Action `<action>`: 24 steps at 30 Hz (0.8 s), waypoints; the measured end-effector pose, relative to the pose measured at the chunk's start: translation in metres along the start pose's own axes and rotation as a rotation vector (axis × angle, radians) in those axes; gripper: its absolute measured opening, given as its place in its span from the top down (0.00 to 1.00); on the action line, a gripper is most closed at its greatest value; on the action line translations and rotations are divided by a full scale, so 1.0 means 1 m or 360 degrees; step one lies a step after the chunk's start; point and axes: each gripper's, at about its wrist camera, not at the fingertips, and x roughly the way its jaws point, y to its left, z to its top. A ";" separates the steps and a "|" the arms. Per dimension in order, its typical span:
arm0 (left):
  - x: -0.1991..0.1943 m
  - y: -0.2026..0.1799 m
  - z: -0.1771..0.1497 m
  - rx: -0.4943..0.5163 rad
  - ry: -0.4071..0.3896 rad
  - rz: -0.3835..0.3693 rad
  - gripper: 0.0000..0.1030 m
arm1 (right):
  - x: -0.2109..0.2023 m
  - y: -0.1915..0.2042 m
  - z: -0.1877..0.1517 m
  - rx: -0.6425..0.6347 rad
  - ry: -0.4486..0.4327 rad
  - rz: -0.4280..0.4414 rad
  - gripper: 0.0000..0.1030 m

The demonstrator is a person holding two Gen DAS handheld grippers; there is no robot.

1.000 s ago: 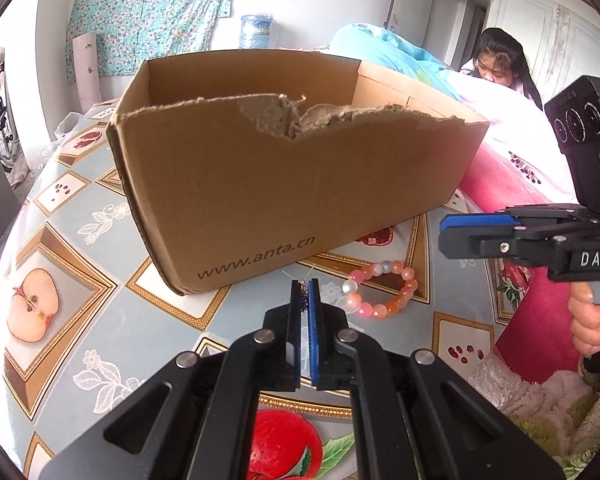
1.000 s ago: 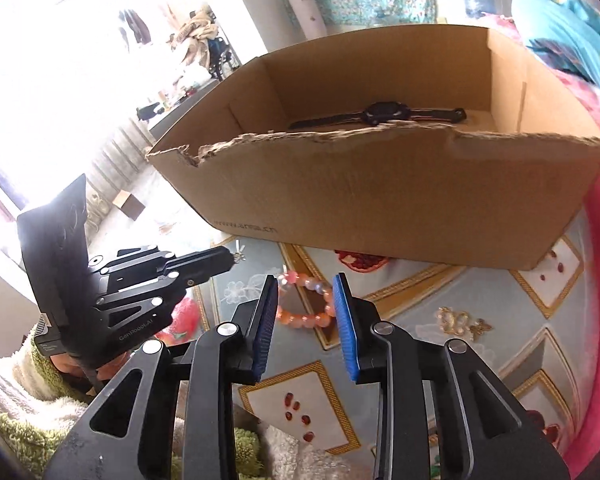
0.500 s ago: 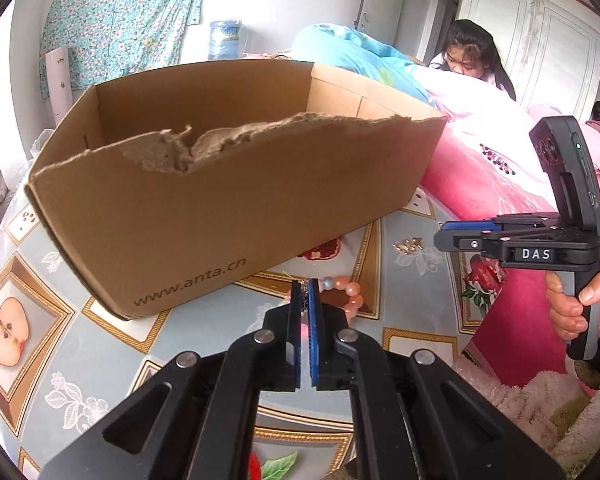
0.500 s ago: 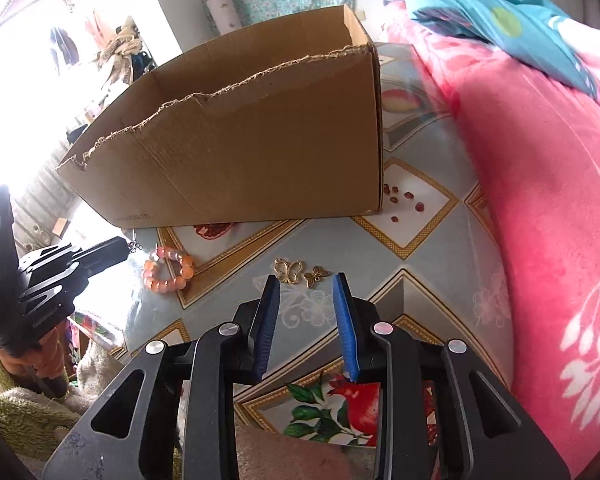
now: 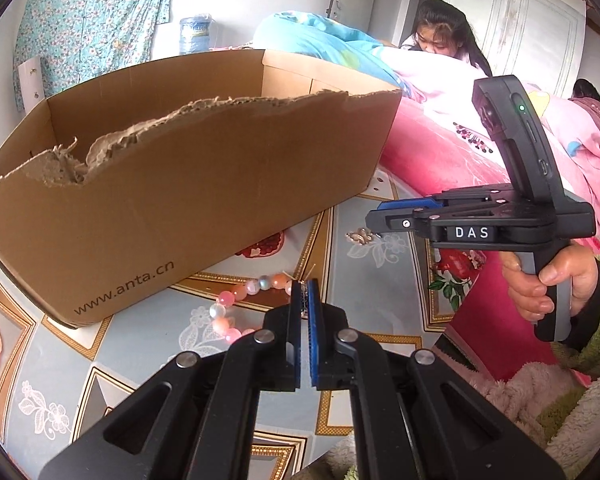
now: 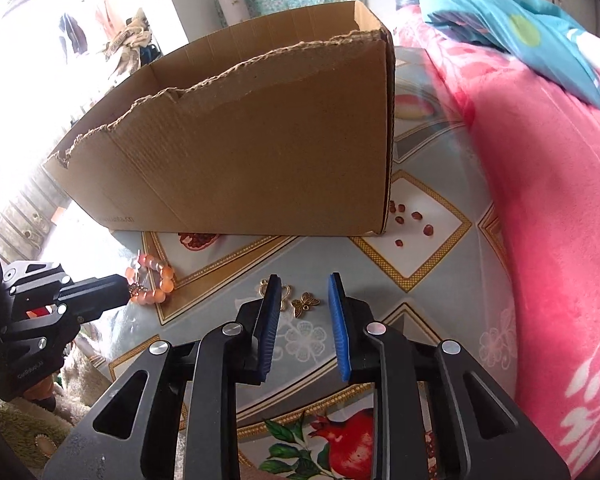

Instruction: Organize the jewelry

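Observation:
A torn-rimmed cardboard box (image 5: 180, 184) (image 6: 260, 152) stands on the patterned tablecloth. In front of it lies a pink and orange bead bracelet (image 5: 236, 300) (image 6: 156, 280). My left gripper (image 5: 307, 286) (image 6: 126, 286) is shut just over the bracelet, with a small gold charm (image 6: 138, 289) pinched at its tips. Two gold butterfly charms (image 6: 306, 303) (image 5: 360, 236) lie on the cloth further right. My right gripper (image 6: 304, 280) (image 5: 374, 216) hovers low over them with its jaws closing. The solid butterfly shows between the blue pads (image 6: 270, 320), which do not touch it. The box's inside is hidden.
A pink blanket (image 6: 540, 200) and blue bedding (image 6: 500, 20) rise along the table's right side. A person (image 5: 440, 40) sits behind the bedding. Fluffy green and cream fabric (image 5: 560, 400) lies at the near edge. A water bottle (image 5: 196, 34) stands behind the box.
My right gripper has swung right, from over the bead bracelet to over the butterfly charms, and its jaws have narrowed. The left gripper has slid right along the bracelet, still shut.

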 end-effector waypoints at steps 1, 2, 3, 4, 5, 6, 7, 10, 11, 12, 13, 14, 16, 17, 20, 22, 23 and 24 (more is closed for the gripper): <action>0.000 0.000 0.000 0.0000 -0.0001 0.0001 0.98 | 0.001 -0.001 0.000 0.0005 -0.0002 0.0002 0.83; 0.000 0.000 0.000 0.0002 0.0000 0.0002 0.98 | 0.000 -0.001 0.000 0.0006 0.0004 0.0007 0.85; 0.000 0.000 -0.001 0.0004 0.0001 0.0003 0.98 | 0.000 -0.001 0.000 0.0004 0.0017 0.0007 0.89; 0.000 0.001 -0.001 0.0003 0.0002 0.0005 0.98 | 0.000 -0.002 -0.001 0.0007 0.0032 0.0008 0.93; -0.001 0.001 -0.001 0.0001 0.0002 0.0004 0.98 | -0.001 -0.002 -0.002 0.0013 0.0036 0.0014 0.94; 0.000 0.002 -0.001 -0.0002 0.0002 0.0003 0.98 | -0.002 -0.002 -0.004 0.0021 0.0045 0.0024 0.95; 0.000 0.003 -0.001 -0.0004 0.0003 0.0003 0.98 | -0.003 -0.003 -0.005 0.0024 0.0051 0.0027 0.96; 0.000 0.005 -0.001 -0.0011 0.0005 0.0004 0.98 | -0.005 0.001 -0.010 0.0025 0.0073 0.0041 0.97; 0.000 0.006 -0.001 -0.0013 0.0005 0.0002 0.98 | -0.005 0.003 -0.011 0.0024 0.0078 0.0049 0.97; 0.000 0.006 -0.001 -0.0015 0.0004 0.0002 0.98 | -0.005 0.007 -0.013 0.0018 0.0085 0.0057 0.97; 0.000 0.007 -0.002 -0.0018 0.0004 0.0002 0.98 | -0.006 0.010 -0.015 0.0007 0.0091 0.0060 0.97; 0.000 0.008 -0.002 -0.0021 0.0002 0.0001 0.98 | -0.006 0.013 -0.016 -0.0007 0.0097 0.0058 0.97; -0.001 0.008 -0.002 -0.0021 -0.0001 0.0002 0.98 | -0.007 0.018 -0.017 -0.0032 0.0103 0.0044 0.97; -0.001 0.008 -0.002 -0.0022 -0.0003 0.0003 0.98 | -0.008 0.020 -0.017 -0.0044 0.0101 0.0037 0.97; -0.002 0.010 -0.003 -0.0026 -0.0006 0.0006 0.98 | -0.009 0.024 -0.013 -0.0071 0.0086 0.0000 0.93; -0.004 0.010 -0.004 -0.0031 -0.0009 0.0010 0.98 | -0.007 0.030 -0.011 -0.0092 0.0088 -0.0017 0.86; -0.004 0.011 -0.005 -0.0034 -0.0011 0.0011 0.98 | -0.007 0.033 -0.011 -0.0097 0.0085 -0.0021 0.83; -0.005 0.011 -0.005 -0.0038 -0.0010 0.0012 0.98 | -0.006 0.035 -0.011 -0.0097 0.0089 -0.0018 0.83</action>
